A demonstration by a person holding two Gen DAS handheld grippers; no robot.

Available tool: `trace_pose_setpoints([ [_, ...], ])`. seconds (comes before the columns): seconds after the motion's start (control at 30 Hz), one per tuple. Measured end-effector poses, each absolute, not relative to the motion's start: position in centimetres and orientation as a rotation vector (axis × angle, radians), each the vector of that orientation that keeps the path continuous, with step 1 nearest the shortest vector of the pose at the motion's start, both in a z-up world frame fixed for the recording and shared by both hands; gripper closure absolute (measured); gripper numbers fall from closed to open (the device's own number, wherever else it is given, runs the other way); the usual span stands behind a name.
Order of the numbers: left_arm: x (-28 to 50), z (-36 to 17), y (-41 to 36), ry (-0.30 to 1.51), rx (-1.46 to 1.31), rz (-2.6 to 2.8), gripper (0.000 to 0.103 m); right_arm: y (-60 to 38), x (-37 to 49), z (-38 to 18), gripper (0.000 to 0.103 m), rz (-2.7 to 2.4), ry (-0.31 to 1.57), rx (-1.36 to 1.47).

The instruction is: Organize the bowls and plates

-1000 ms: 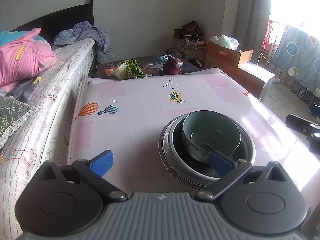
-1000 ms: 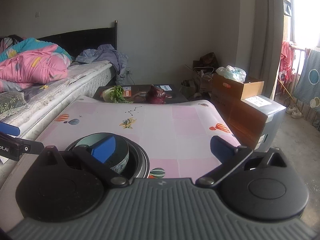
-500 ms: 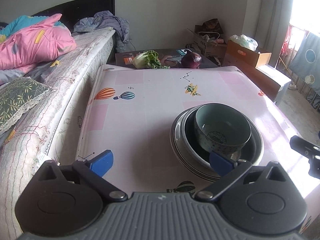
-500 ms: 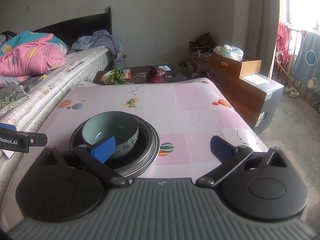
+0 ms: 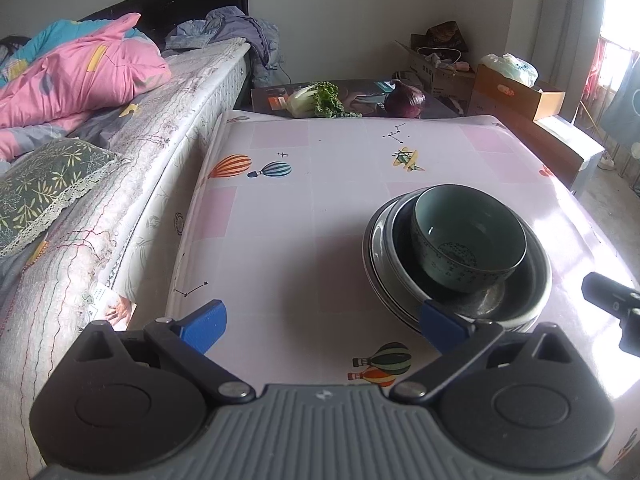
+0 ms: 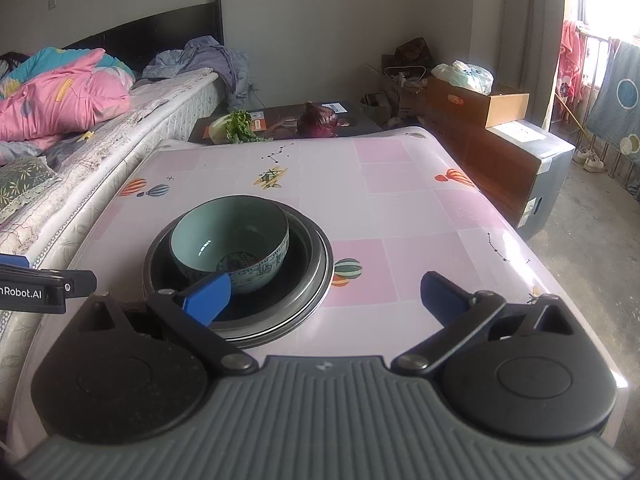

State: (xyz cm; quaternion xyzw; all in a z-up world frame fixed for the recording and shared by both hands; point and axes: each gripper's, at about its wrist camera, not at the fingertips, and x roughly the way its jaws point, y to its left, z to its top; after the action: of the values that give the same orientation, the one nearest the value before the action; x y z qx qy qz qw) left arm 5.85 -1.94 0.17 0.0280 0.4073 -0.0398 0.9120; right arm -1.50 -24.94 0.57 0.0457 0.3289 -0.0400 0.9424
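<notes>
A teal bowl (image 5: 468, 236) (image 6: 230, 236) sits nested inside a wider dark bowl (image 5: 528, 284) (image 6: 304, 252), which rests on stacked grey plates (image 5: 372, 256) (image 6: 320, 292) on the pink patterned table (image 5: 320, 220) (image 6: 420, 220). My left gripper (image 5: 322, 322) is open and empty, back from the stack, whose near rim lies by its right fingertip. My right gripper (image 6: 326, 296) is open and empty too, and its left blue pad overlaps the near side of the stack in view. Each gripper's tip shows at the edge of the other's view.
A bed (image 5: 132, 152) with a pink quilt runs along the table's left side. Beyond the far edge, a low dark table (image 6: 280, 124) holds a leafy cabbage (image 5: 316, 98) and a purple vegetable (image 5: 404, 98). Cardboard boxes (image 6: 500, 136) stand to the right, on the floor.
Both grippers have drawn back and risen from the stack, so more of the table shows. The bowls and plates have not moved. Both grippers stayed open.
</notes>
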Motion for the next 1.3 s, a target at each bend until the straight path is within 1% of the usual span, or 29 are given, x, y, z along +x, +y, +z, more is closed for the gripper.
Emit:
trace_pose_setpoints([
  [0.3, 6.3, -0.3, -1.7, 0.887, 0.049, -0.066, 0.000, -25.3, -0.9, 0.3, 0.001, 0.007, 0.715, 0.196],
  [0.7, 6.5, -0.4, -2.0, 0.904, 0.065, -0.060, 0.000, -24.4, -0.1, -0.3, 0.001, 0.029, 0.761, 0.179],
  [1.3, 6.5, -0.6, -2.4, 0.923, 0.073, -0.078, 0.000, -24.0, 0.4, -0.5, 0.001, 0.026, 0.777, 0.155],
])
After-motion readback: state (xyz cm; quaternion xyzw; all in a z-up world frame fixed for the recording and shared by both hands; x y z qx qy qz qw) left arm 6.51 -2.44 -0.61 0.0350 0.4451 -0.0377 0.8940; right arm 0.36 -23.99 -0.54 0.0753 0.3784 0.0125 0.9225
